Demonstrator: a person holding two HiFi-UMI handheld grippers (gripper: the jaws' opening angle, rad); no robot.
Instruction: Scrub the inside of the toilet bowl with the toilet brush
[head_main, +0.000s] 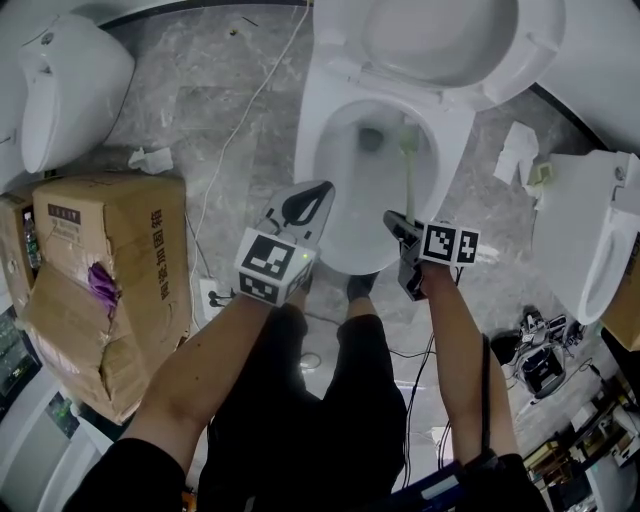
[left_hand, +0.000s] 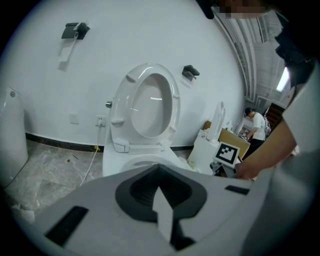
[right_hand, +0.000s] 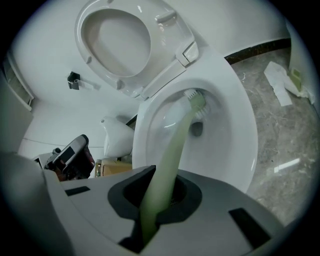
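Jaws of the right gripper (head_main: 397, 224) clamp the green handle of the brush (head_main: 409, 172). Its bristle head lies at the inner wall of the bowl (head_main: 345, 205), just beside the drain hole. The seat (head_main: 440, 45) stands raised. The left gripper (head_main: 303, 207) hangs by the bowl's near left rim, jaws closed together on nothing.

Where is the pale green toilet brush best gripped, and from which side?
Grip the upper handle of the pale green plastic toilet brush, coming from the front of the white ceramic toilet bowl: its bristle head is down inside, so only that end is free. The right claw holds it there.
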